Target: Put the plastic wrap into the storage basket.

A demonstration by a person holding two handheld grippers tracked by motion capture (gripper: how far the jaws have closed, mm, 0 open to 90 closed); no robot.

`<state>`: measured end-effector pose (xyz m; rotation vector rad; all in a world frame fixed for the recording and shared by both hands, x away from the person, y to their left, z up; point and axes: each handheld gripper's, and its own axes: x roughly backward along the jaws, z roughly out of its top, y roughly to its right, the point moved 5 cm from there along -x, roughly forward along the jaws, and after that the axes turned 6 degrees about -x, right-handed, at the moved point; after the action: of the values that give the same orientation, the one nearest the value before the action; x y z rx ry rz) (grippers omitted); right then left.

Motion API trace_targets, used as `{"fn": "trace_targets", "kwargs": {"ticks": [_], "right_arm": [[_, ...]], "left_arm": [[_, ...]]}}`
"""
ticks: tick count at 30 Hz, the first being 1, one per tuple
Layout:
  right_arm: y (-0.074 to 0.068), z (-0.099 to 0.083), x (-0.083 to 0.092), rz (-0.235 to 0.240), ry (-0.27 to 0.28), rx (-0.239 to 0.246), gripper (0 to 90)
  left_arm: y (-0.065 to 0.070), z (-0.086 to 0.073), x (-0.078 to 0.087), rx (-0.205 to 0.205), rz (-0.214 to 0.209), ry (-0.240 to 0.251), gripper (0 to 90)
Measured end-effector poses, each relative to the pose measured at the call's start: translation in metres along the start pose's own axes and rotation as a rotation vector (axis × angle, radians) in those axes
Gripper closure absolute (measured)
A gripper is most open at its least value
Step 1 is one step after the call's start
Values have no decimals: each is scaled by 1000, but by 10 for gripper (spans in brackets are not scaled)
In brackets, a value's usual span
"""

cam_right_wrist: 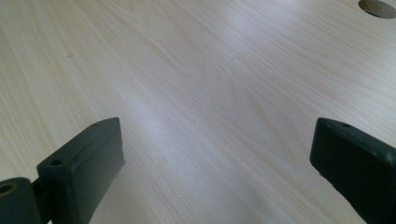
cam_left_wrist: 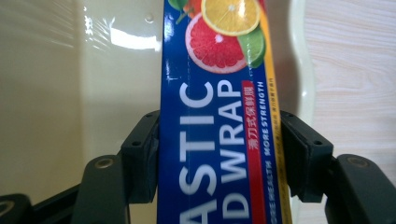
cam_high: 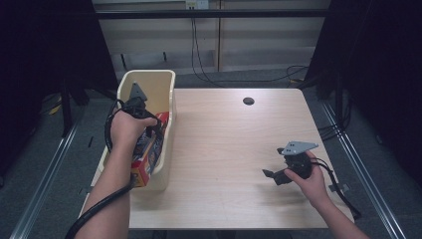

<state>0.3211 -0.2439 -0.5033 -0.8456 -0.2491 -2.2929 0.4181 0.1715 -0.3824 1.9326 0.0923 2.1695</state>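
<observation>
your left hand-held gripper [cam_left_wrist: 219,154] is clamped across the plastic wrap box [cam_left_wrist: 219,116], which stands in the cream bin [cam_high: 127,82] at the worktop [cam_high: 224,149] edge. light, stiff card with slick print: grip mid-length on the narrow sides. right hand-held gripper [cam_right_wrist: 215,158] hangs apart, empty.

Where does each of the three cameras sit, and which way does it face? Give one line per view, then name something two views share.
High view: above the table, looking forward and down; both forearms show.
Left gripper view: on the left claw, looking along its jaws, which clamp the plastic wrap box in the cream bin.
Right gripper view: on the right claw, jaws open over bare tabletop.
Shared: high and left gripper views both show box and bin.
</observation>
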Motion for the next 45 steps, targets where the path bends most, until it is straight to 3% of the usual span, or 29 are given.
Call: {"fn": "trace_targets", "kwargs": {"ticks": [6,16,27,39,45], "right_arm": [[0,0,0,-1,1,-1,27],[0,1,1,4,3,-2,27],[1,1,1,3,4,-2,27],[-1,4,0,4,10,7,27],[-1,4,0,9,8,8,27]], "left_arm": [[0,6,20,22,-49,71,381],[13,8,30,-6,-72,95,344],[34,15,42,-80,-104,144,305],[60,18,41,-136,-132,179,249],[75,19,37,-173,-169,187,234]]}}
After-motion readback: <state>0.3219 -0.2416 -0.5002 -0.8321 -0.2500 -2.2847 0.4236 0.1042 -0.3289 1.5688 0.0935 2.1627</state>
